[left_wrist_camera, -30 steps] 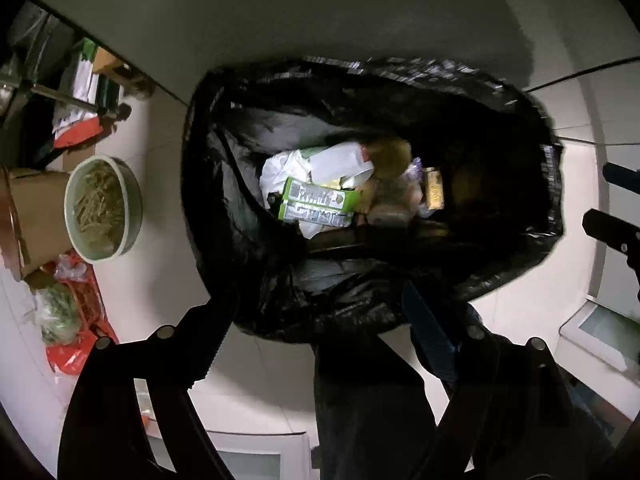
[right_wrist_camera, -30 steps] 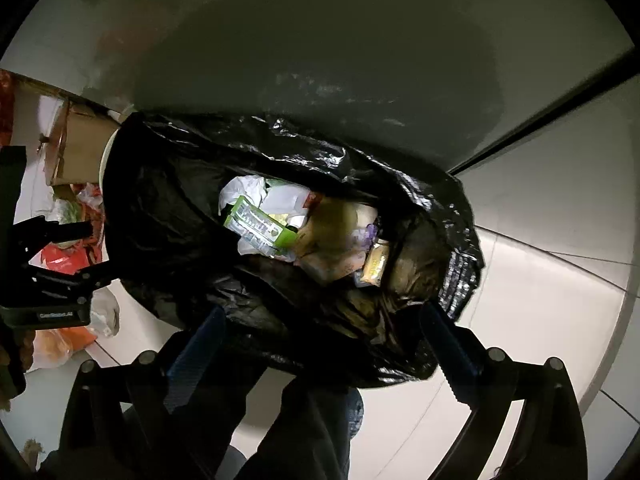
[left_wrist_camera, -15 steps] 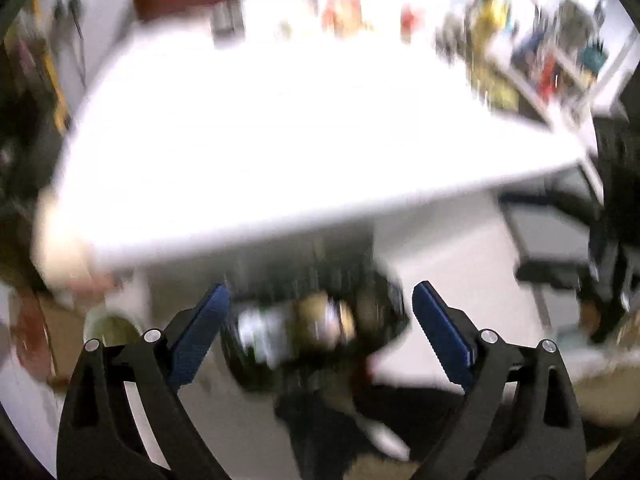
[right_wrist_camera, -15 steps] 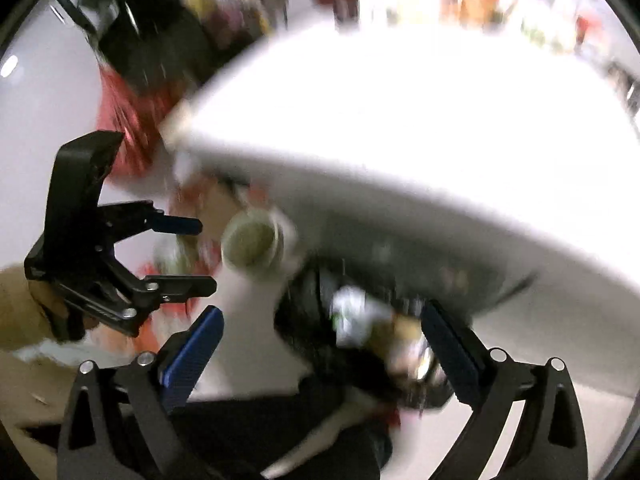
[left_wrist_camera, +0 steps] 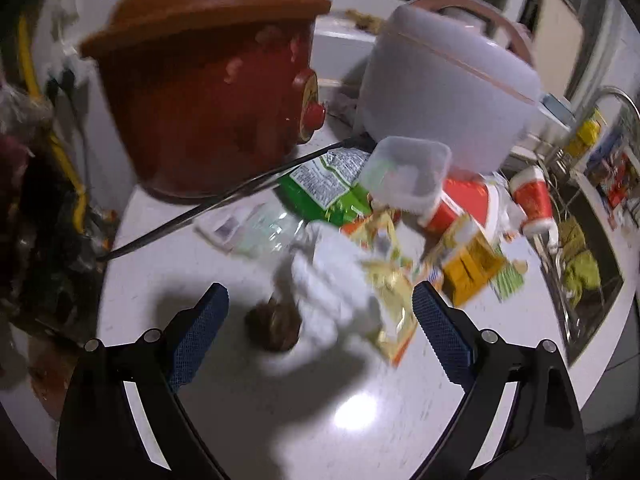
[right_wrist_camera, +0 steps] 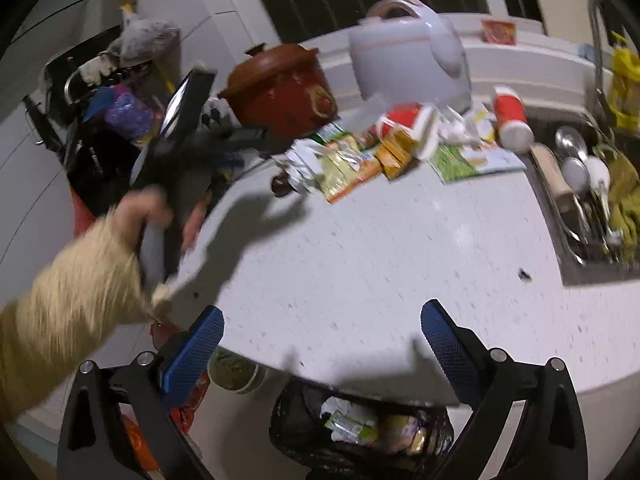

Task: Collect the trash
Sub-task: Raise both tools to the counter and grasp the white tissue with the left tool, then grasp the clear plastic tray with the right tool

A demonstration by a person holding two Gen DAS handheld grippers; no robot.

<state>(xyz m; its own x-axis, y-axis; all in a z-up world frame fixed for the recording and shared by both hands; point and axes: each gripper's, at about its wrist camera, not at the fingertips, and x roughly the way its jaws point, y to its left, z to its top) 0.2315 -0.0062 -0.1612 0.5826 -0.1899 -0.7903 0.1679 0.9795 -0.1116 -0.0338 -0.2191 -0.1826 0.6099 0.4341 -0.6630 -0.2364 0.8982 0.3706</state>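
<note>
A pile of trash lies on the white counter (right_wrist_camera: 360,248): crumpled white paper (left_wrist_camera: 332,280), a brown lump (left_wrist_camera: 274,326), yellow wrappers (left_wrist_camera: 394,288), an orange carton (left_wrist_camera: 468,260), a green bag (left_wrist_camera: 320,188) and a clear plastic tub (left_wrist_camera: 408,168). My left gripper (left_wrist_camera: 320,328) is open and empty just short of the paper and the lump. It also shows in the right wrist view (right_wrist_camera: 188,120), held by a hand. My right gripper (right_wrist_camera: 320,344) is open and empty over the counter's front edge. The black trash bag (right_wrist_camera: 360,432) stands on the floor below it.
A red clay pot (left_wrist_camera: 208,76) and a white rice cooker (left_wrist_camera: 448,80) stand behind the trash, with a black cord (left_wrist_camera: 224,200) across the counter. A red and white cup (right_wrist_camera: 514,120) lies on its side near the sink (right_wrist_camera: 588,200) with cutlery, at the right.
Both grippers have swung up from over the open trash bag on the floor to the counter. The left one now faces the trash pile closely.
</note>
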